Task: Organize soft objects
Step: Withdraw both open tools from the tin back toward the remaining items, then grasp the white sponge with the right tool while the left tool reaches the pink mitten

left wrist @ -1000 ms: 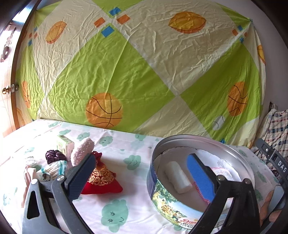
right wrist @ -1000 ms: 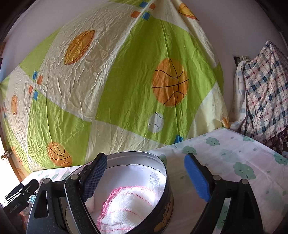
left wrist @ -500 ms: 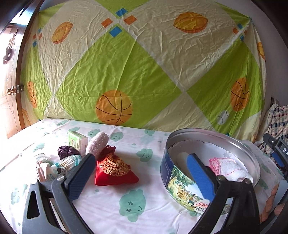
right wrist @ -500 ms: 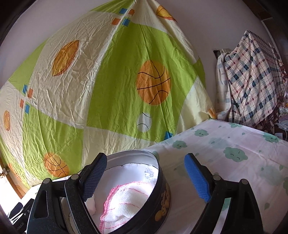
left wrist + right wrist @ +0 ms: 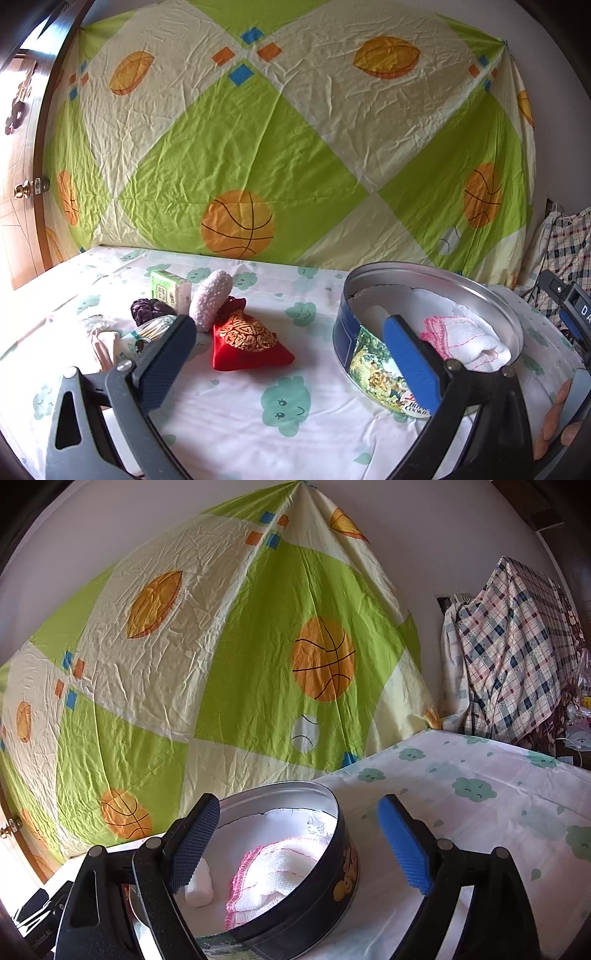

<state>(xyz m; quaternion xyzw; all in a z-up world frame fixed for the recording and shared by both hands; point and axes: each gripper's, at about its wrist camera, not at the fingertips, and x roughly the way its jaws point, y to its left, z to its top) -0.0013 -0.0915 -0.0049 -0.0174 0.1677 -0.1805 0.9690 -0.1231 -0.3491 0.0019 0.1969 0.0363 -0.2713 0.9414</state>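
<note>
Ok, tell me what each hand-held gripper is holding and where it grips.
Nothing is held. The left hand-held gripper and right hand-held gripper are both open and empty.

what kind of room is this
Most likely a bedroom at home: the work surface is a bed sheet with cloud prints, a basketball-print sheet hangs behind it, and plaid bedding is piled beside it.

Bare sheet between pouch, tin
</note>
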